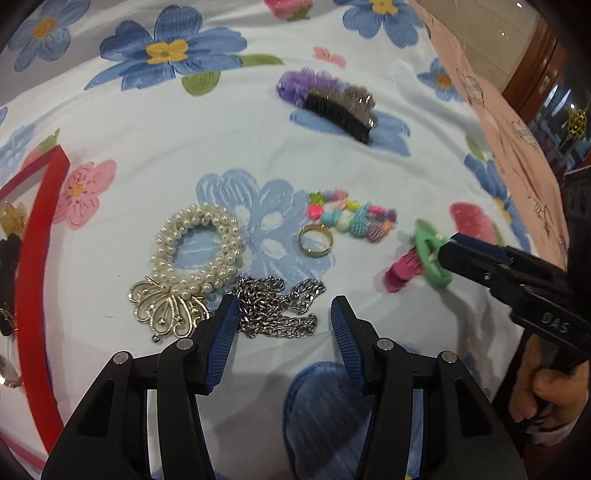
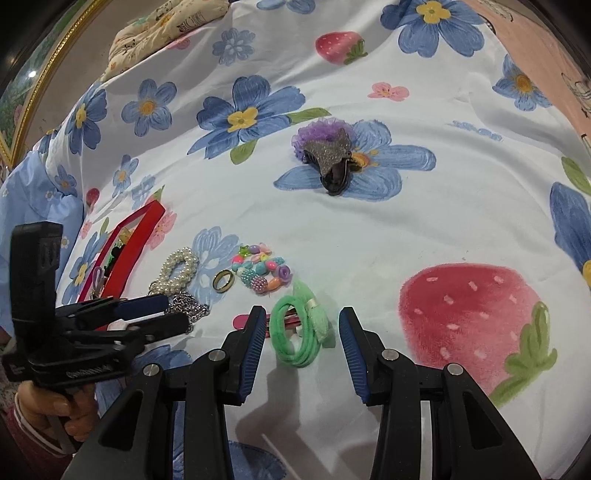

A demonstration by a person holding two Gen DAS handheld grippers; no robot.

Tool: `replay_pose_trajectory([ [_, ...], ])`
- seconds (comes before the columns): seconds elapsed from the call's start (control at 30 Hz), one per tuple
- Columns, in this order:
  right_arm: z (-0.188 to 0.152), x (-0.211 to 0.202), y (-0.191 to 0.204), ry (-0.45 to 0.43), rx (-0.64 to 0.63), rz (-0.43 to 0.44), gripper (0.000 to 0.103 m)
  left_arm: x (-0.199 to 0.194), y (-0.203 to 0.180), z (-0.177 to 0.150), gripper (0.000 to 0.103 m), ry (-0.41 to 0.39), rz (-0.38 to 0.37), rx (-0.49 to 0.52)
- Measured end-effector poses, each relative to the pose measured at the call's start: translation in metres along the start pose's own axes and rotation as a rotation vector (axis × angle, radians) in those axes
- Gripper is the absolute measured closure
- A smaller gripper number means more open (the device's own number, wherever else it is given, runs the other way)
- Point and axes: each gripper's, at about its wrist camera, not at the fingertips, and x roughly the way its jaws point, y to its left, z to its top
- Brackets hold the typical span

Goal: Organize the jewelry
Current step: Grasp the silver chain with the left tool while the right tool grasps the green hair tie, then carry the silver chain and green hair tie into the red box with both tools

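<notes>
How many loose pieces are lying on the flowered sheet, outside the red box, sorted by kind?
Bracelets: 2, the pearl bracelet and the bead bracelet
Rings: 1, the gold ring
Chains: 1, the silver chain
Hair pieces: 3, the green hair tie, pink clip and purple hair claw
Total: 7

Flowered bedsheet (image 2: 369,229), patterned cushion (image 2: 162,29), pink cloth (image 1: 491,92)

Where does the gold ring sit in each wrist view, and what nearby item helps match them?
Left wrist: gold ring lies just right of centre, below the colourful bead bracelet.
Right wrist: gold ring lies left of centre, beside the same bead bracelet.
Shared landmark: the pearl bracelet, left of the ring in both.
</notes>
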Motion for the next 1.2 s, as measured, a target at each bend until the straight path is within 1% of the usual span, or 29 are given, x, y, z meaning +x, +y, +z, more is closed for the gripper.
replay_pose_trajectory([
  [0.07, -0.001, 0.003, 0.0, 0.007, 0.0, 0.004, 0.06, 0.002, -0.001, -0.001, 0.053, -0.006, 0.017, 0.024],
  [0.13, -0.003, 0.006, 0.0, 0.013, -0.001, 0.001, 0.062, 0.004, -0.003, -0.002, 0.064, -0.012, 0.049, 0.052],
  [0.17, -0.004, 0.007, -0.001, 0.017, 0.0, 0.001, 0.062, 0.004, -0.004, -0.002, 0.075, -0.015, 0.057, 0.064],
  [0.2, -0.005, 0.009, -0.001, 0.02, -0.001, 0.0, 0.068, 0.005, -0.003, -0.002, 0.088, -0.017, 0.053, 0.072],
  [0.23, -0.006, 0.011, 0.0, 0.024, -0.004, -0.002, 0.077, 0.005, -0.001, -0.002, 0.091, -0.016, 0.044, 0.072],
  [0.27, -0.007, 0.013, 0.001, 0.03, -0.007, -0.005, 0.08, 0.004, 0.001, -0.001, 0.092, -0.013, 0.026, 0.065],
  [0.33, -0.008, 0.015, 0.001, 0.032, -0.009, -0.009, 0.089, 0.002, 0.002, -0.002, 0.093, -0.015, 0.018, 0.07],
  [0.43, -0.008, 0.013, 0.002, 0.027, -0.01, -0.005, 0.091, -0.004, 0.002, -0.003, 0.093, -0.031, -0.002, 0.058],
  [0.6, -0.004, -0.002, 0.008, -0.015, -0.023, 0.006, 0.092, -0.029, 0.006, -0.005, 0.093, -0.078, -0.037, 0.022],
  [0.77, 0.003, -0.016, 0.019, -0.048, -0.03, 0.035, 0.092, -0.066, 0.014, -0.009, 0.093, -0.154, -0.049, -0.01],
  [0.97, 0.008, -0.027, 0.044, -0.069, -0.063, 0.091, 0.092, -0.106, 0.035, -0.019, 0.093, -0.227, -0.034, -0.069],
  [1.2, 0.01, -0.026, 0.085, -0.062, -0.12, 0.165, 0.092, -0.14, 0.071, -0.039, 0.093, -0.282, 0.005, -0.16],
])
